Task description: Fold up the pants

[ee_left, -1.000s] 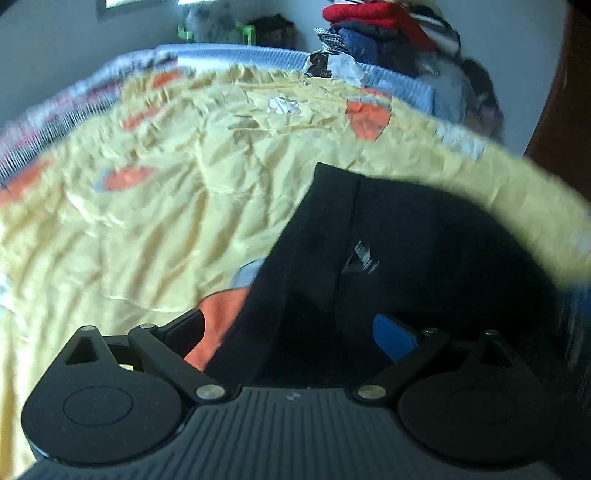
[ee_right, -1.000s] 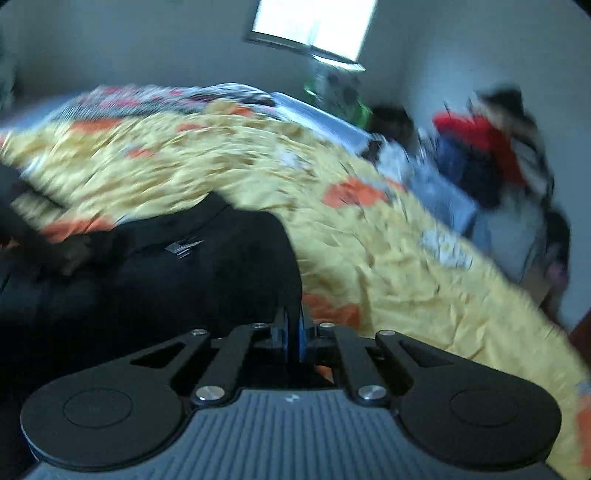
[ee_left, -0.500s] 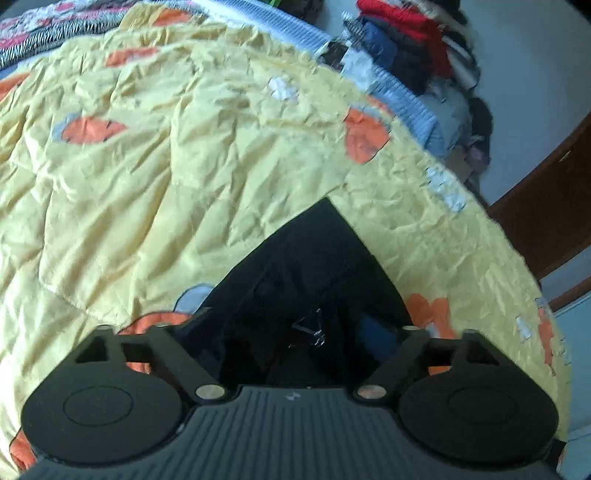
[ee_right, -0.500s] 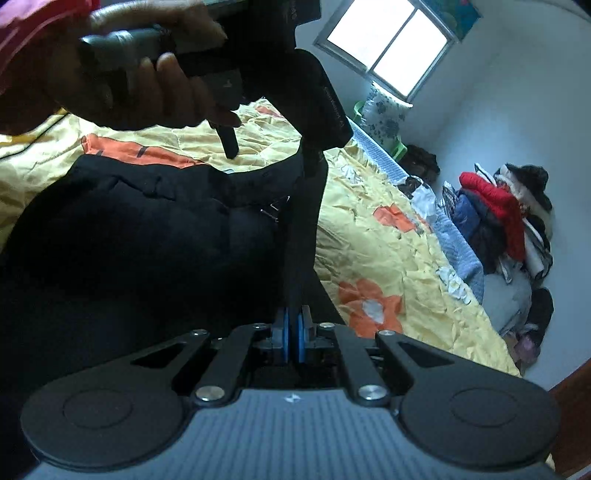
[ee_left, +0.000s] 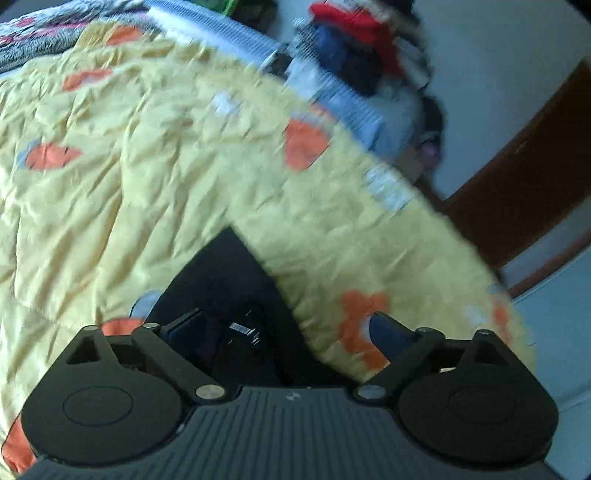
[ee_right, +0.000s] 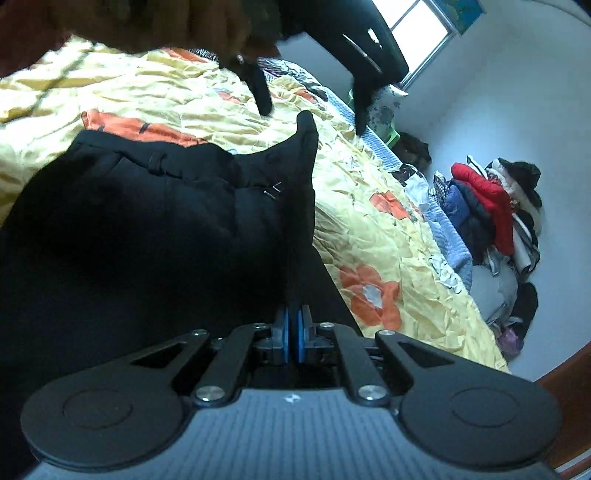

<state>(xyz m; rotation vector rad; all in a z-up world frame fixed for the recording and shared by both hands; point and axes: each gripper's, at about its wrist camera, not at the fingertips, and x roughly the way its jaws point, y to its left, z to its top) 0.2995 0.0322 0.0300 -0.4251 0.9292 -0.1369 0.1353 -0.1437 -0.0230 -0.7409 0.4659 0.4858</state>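
Note:
The black pants (ee_right: 155, 236) lie on a yellow flowered bedspread (ee_right: 373, 236), waistband with belt loops toward the far left. My right gripper (ee_right: 293, 332) is shut on a strip of the pants' fabric and holds it pulled up taut. My left gripper (ee_left: 284, 328) is open above the pants (ee_left: 225, 291), its blue pads spread wide with nothing between them. In the right wrist view the left gripper (ee_right: 314, 107) hangs above the pants' raised corner, fingers (ee_right: 262, 92) apart, held by a hand.
A pile of clothes, red and blue on top (ee_right: 491, 206), sits beyond the bed's far side against the wall. A window (ee_right: 424, 40) is at the back. A brown wooden door (ee_left: 524, 177) stands at the right. A striped blue blanket (ee_left: 236, 26) edges the bed.
My left gripper has let go of the pants and lifted clear, open. The pants' corner has dropped from it. My right gripper stays shut on the fabric.

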